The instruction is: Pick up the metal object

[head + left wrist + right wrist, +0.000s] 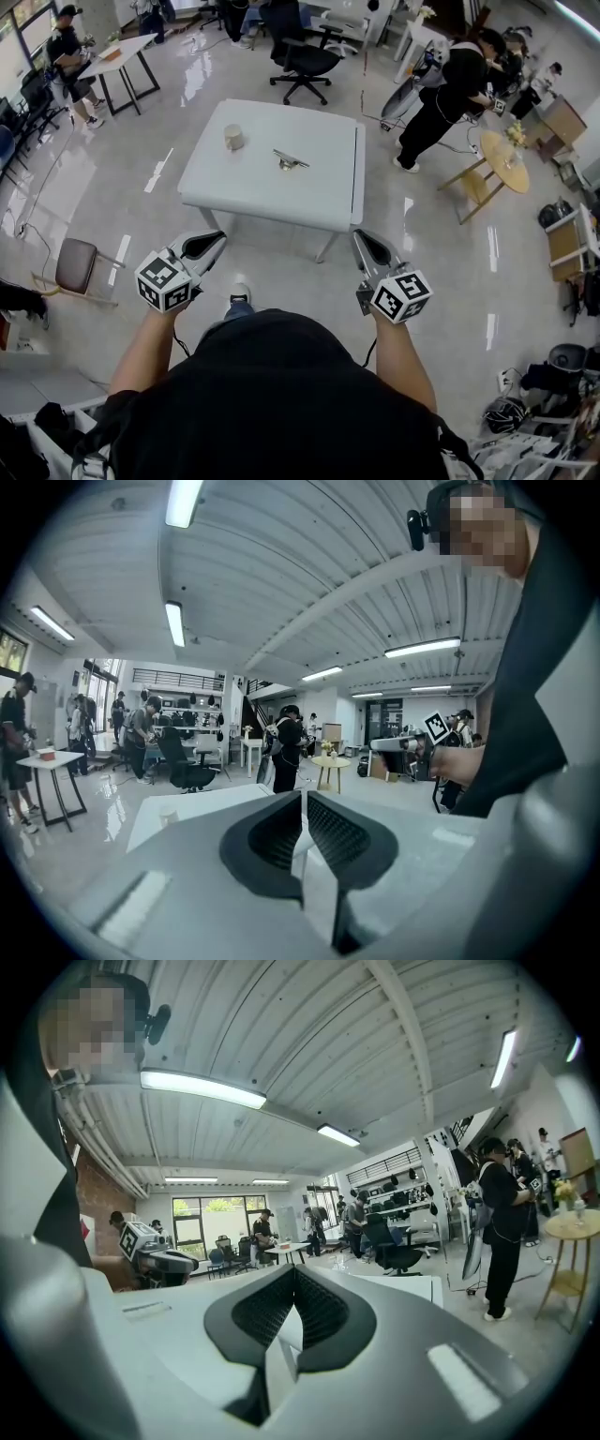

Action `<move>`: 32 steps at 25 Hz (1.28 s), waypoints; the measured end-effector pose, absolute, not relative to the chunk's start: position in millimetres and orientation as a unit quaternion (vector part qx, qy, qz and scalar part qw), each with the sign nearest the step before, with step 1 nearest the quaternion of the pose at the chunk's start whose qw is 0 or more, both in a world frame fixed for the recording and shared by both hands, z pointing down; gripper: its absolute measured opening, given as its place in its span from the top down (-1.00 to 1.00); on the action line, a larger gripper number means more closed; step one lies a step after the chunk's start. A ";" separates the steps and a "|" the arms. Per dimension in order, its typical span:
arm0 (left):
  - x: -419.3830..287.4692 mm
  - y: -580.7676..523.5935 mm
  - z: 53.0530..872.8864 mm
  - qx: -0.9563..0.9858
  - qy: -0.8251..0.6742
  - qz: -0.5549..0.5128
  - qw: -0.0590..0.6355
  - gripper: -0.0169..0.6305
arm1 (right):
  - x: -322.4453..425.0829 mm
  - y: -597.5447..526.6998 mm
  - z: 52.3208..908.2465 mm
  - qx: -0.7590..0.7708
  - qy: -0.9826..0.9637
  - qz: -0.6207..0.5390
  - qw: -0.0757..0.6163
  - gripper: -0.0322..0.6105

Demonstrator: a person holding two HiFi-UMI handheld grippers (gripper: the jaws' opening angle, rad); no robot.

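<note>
White table [267, 199] sits at 12 o'clock on a glossy pale floor [450, 272]. The metal object [290, 160] lies near the table's middle. A tan cup [233, 138] sits at its 10 o'clock, apart from it. Both grippers hang short of the near edge, well off the object. The left gripper [220, 237] has its jaws together and empty, and so does the right gripper [361, 235]. There's a black chair [305, 58] past the table at 12, a round wooden table [506, 161] at 2 and a brown stool [77, 265] at 8.
</note>
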State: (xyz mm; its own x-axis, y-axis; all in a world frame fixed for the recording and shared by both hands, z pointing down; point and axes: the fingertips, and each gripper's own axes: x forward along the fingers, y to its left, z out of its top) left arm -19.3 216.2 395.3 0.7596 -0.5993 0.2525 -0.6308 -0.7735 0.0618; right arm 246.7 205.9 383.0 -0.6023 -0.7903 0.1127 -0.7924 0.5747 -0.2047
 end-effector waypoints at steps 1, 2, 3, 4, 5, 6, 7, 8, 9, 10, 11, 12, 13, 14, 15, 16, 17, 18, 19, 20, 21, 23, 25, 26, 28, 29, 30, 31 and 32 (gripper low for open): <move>-20.6 215.9 395.4 0.935 -0.330 0.108 0.072 0.90 | 247.5 206.2 384.7 0.448 -0.887 0.117 0.007 0.80; -22.1 215.2 395.4 0.935 -0.330 0.106 0.073 0.90 | 247.7 205.8 386.0 0.449 -0.886 0.117 0.010 0.80; -23.7 214.4 395.7 0.935 -0.331 0.104 0.075 0.90 | 247.4 204.9 386.7 0.450 -0.885 0.117 0.012 0.80; -25.1 213.6 396.4 0.935 -0.331 0.103 0.077 0.90 | 246.7 203.7 387.0 0.451 -0.884 0.117 0.012 0.80; -26.2 212.3 397.1 0.935 -0.331 0.104 0.078 0.90 | 245.8 202.4 387.0 0.452 -0.884 0.118 0.012 0.80; -26.8 210.4 397.7 0.934 -0.331 0.104 0.080 0.90 | 244.9 201.0 387.2 0.452 -0.884 0.119 0.013 0.80; -27.1 208.1 398.2 0.934 -0.331 0.103 0.081 0.90 | 244.1 199.8 387.8 0.452 -0.884 0.119 0.015 0.80; -27.7 205.8 398.4 0.934 -0.331 0.101 0.082 0.90 | 243.2 198.6 389.0 0.453 -0.884 0.119 0.017 0.80; -29.2 203.5 398.2 0.934 -0.333 0.098 0.082 0.90 | 242.0 197.2 390.2 0.454 -0.883 0.118 0.020 0.80; -32.2 201.4 397.2 0.934 -0.336 0.092 0.081 0.90 | 240.3 195.2 391.2 0.455 -0.882 0.117 0.022 0.80; -36.2 199.2 395.6 0.933 -0.340 0.086 0.080 0.90 | 238.2 192.6 391.4 0.457 -0.882 0.116 0.022 0.80; -40.6 196.5 393.9 0.932 -0.344 0.079 0.080 0.89 | 236.1 189.6 391.1 0.459 -0.881 0.115 0.023 0.80; -44.6 193.4 392.8 0.931 -0.348 0.074 0.081 0.90 | 234.1 186.3 390.6 0.459 -0.880 0.115 0.023 0.80; -48.1 189.8 392.9 0.930 -0.350 0.071 0.082 0.89 | 232.3 183.2 390.4 0.460 -0.880 0.115 0.024 0.80; -51.4 186.0 393.9 0.930 -0.352 0.070 0.084 0.90 | 230.4 180.2 390.6 0.460 -0.880 0.115 0.024 0.80; -54.7 182.1 395.5 0.929 -0.353 0.070 0.086 0.89 | 228.4 177.4 391.4 0.460 -0.880 0.116 0.025 0.80; -57.9 178.1 397.0 0.928 -0.354 0.070 0.088 0.90 | 226.2 174.7 392.6 0.460 -0.880 0.117 0.026 0.80; -61.0 174.1 398.4 0.928 -0.355 0.069 0.090 0.90 | 224.0 172.0 393.9 0.461 -0.879 0.118 0.027 0.80; -64.0 170.5 399.6 0.928 -0.355 0.068 0.092 0.90 | 221.8 169.4 395.0 0.462 -0.879 0.118 0.028 0.80; -66.8 167.0 400.3 0.928 -0.354 0.068 0.094 0.89 | 219.6 166.8 395.8 0.464 -0.877 0.119 0.029 0.80; -69.6 163.8 400.6 0.928 -0.354 0.067 0.094 0.89 | 217.5 164.1 396.3 0.467 -0.876 0.119 0.030 0.80; -74.5 156.7 400.1 0.929 -0.353 0.065 0.093 0.90 | 213.5 158.2 397.3 0.472 -0.873 0.121 0.031 0.79; -78.1 147.2 399.2 0.929 -0.353 0.062 0.091 0.89 | 210.0 150.8 398.2 0.476 -0.870 0.123 0.033 0.79; -79.6 141.8 398.7 0.930 -0.352 0.061 0.091 0.90 | 208.1 146.7 398.5 0.477 -0.870 0.123 0.033 0.79; -82.4 131.3 397.8 0.930 -0.350 0.059 0.092 0.90 | 203.5 139.1 398.6 0.478 -0.869 0.124 0.034 0.79; -83.7 126.8 397.7 0.931 -0.348 0.058 0.093 0.89 | 201.3 136.0 398.9 0.479 -0.868 0.125 0.035 0.79; -85.2 122.7 397.9 0.931 -0.347 0.058 0.094 0.89 | 199.3 133.2 399.4 0.480 -0.868 0.125 0.036 0.79; -86.9 119.1 398.4 0.932 -0.345 0.058 0.095 0.89 | 197.5 130.5 400.1 0.481 -0.867 0.126 0.037 0.79; -88.8 115.5 399.3 0.932 -0.344 0.058 0.096 0.89 | 195.9 127.7 400.8 0.482 -0.866 0.126 0.038 0.79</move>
